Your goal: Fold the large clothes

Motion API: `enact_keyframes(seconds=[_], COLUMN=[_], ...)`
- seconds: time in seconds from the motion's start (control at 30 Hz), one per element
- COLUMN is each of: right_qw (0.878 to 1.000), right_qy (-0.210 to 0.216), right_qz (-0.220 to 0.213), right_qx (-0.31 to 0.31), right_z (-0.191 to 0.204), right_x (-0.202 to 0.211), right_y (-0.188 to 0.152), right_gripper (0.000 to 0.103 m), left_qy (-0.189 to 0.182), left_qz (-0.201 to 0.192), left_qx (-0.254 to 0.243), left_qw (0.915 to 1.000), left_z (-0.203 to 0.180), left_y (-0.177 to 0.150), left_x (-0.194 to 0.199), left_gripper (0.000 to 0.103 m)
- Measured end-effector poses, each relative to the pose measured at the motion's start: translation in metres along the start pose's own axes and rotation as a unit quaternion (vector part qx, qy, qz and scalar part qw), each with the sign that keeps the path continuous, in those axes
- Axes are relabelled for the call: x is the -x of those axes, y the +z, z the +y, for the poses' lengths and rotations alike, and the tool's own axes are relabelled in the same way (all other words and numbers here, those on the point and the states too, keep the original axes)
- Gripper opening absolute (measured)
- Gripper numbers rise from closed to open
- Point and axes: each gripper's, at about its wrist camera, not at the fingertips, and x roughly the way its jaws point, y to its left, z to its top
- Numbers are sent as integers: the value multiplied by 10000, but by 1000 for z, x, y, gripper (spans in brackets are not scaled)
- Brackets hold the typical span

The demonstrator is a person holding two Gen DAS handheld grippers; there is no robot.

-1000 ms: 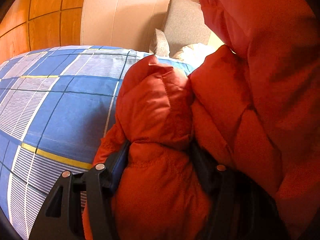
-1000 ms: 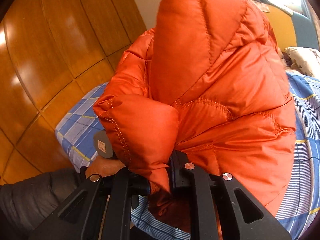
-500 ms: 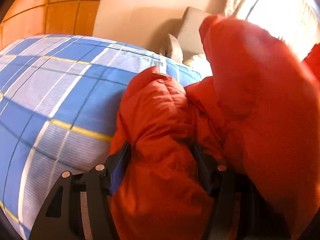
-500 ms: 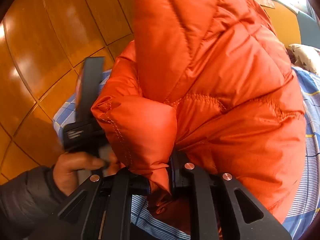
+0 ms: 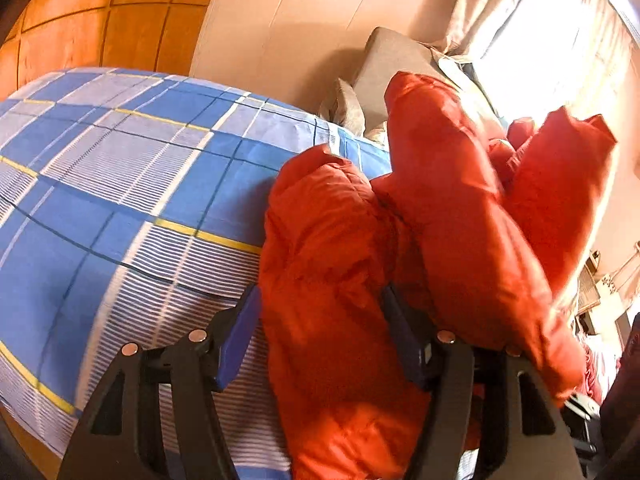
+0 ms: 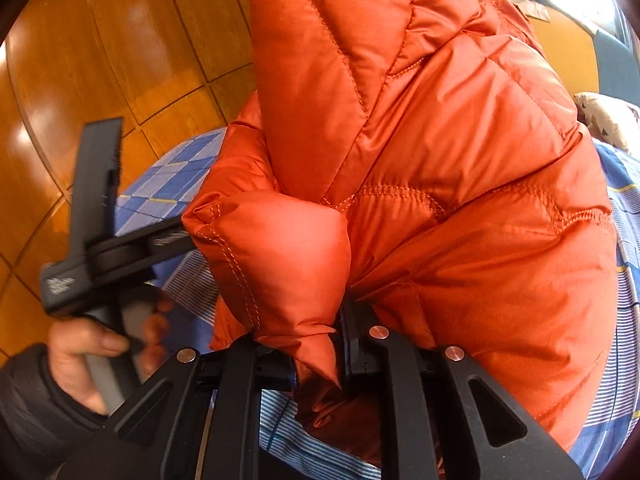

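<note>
Both grippers have swung the orange puffy jacket (image 5: 340,280) up and over toward the window side, so more of the blue checked bedspread (image 5: 120,200) shows now than a second ago. In the left wrist view, the window (image 5: 540,40) and its curtain have come into sight, and the jacket's far part looks blurry because it is moving fast. This likely means one half of the jacket is being carried over to make a fold, and the fold is not laid down yet.

On the left side, the left gripper (image 5: 320,328) has its two fingers squeezed on a thick puffy bunch of the jacket. The bunch is fat, so the fingers stand fairly wide, but they press it from both sides. In the right wrist view, the left hand (image 6: 88,356) can be seen holding that gripper's handle, with a dark sleeve on the arm.

On the right side, the right gripper (image 6: 316,356) pinches a thinner stitched edge of the jacket tight between its fingers. The jacket hangs lifted above the bedspread, with its lower part close to the cloth.

Counting: one jacket, two grippers, one hand in sight, one bedspread, one window. Some grey and white pillows (image 5: 352,108) sit far back by the wall, too bunched together to count. The brown wooden floor (image 6: 120,60) lies beyond the bed.
</note>
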Motion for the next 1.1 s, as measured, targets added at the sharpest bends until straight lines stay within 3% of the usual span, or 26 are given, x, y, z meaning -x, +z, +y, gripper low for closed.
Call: enact_keyframes(seconds=[0.3,0.7,1.1], right_qw=[9990,9938,9937], right_qy=[-220,-760,-932], right_qz=[-142,-37,-100], right_qx=[372,806,620], right_z=[22,47,57], right_x=[3,-9,-23], right_y=[-12,-9,-11], right_gripper=[23,24,24], left_qy=[-162,-302,-281], left_qz=[67,127,163], left_qx=[-192,-232,-170], left_qw=[9997,9992,9993], left_z=[12,20,23], left_y=[-2,-8,-10], left_x=[10,20,20], left_gripper=[64,64,63])
